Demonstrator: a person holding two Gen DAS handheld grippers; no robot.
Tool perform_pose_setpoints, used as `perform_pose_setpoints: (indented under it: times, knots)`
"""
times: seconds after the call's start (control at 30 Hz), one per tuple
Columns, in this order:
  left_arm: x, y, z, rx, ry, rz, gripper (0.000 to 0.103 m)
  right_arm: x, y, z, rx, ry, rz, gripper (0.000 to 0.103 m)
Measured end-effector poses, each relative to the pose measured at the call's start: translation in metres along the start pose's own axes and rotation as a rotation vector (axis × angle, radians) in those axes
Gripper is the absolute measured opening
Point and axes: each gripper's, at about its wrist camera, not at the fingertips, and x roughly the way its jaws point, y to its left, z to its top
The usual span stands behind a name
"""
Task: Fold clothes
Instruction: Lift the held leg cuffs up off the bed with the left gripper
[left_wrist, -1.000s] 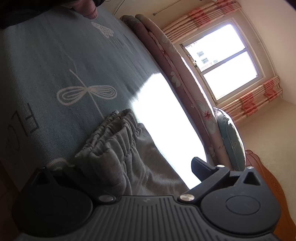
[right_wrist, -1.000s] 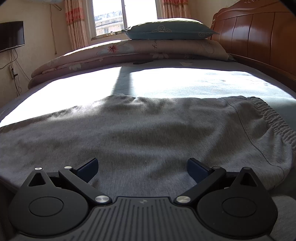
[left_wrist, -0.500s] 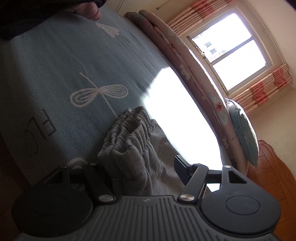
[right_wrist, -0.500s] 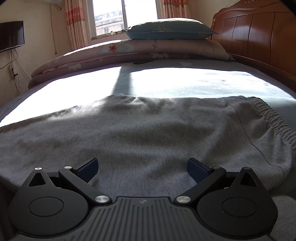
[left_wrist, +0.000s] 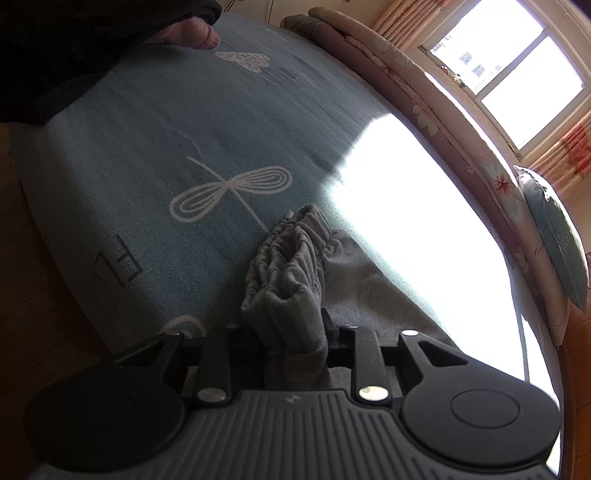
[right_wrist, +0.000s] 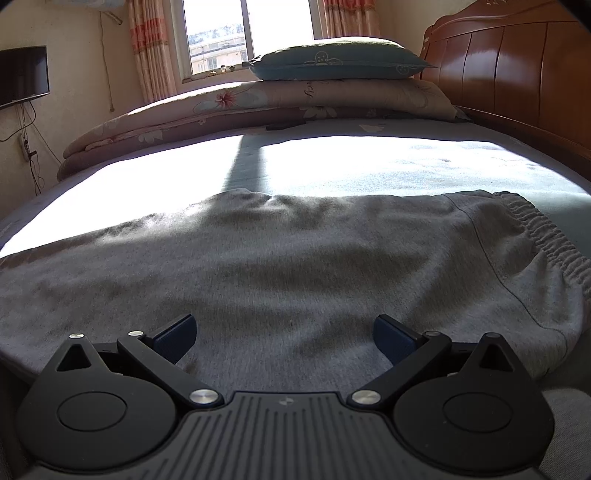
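Grey sweatpants (right_wrist: 295, 251) lie spread flat across the bed, their elastic waistband (right_wrist: 554, 243) at the right. My right gripper (right_wrist: 284, 332) hovers low over the near edge of the cloth, open, with nothing between its blue pads (right_wrist: 177, 332). In the left wrist view a gathered elastic end of the sweatpants (left_wrist: 291, 266) is bunched up and raised off the sheet. My left gripper (left_wrist: 291, 328) has its jaws closing, and the fold of grey fabric is pinched between them.
The bed has a blue sheet (left_wrist: 166, 147) with a white dragonfly print. A folded floral quilt (right_wrist: 258, 107) and a pillow (right_wrist: 332, 59) lie along the window side. The wooden headboard (right_wrist: 517, 74) stands at the right. A person's dark sleeve (left_wrist: 74, 44) is at the far corner.
The left jaws have closed in from wide open onto the bunched elastic end. That gripper has risen and tilted, lifting the fabric. The right gripper has not moved.
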Motion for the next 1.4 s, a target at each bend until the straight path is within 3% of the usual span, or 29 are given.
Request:
perform_pose_setpoints:
  times: [0.37,0.7,1.1,1.4]
  knots:
    - [-0.037,-0.063,-0.001,0.127,-0.075,0.020,0.023,-0.004,-0.009,0.000,0.056,-0.020,0.045,0.103]
    - [-0.064,-0.141,-0.008,0.245,-0.086,-0.108,0.023,-0.008,-0.017,-0.001,0.099,-0.033,0.085,0.103]
    - [-0.062,-0.222,-0.030,0.346,-0.047,-0.203,0.023,-0.012,-0.024,-0.002,0.132,-0.046,0.129,0.103]
    - [-0.044,-0.262,-0.073,0.458,0.006,-0.207,0.023,-0.013,-0.027,-0.003,0.140,-0.051,0.146,0.103]
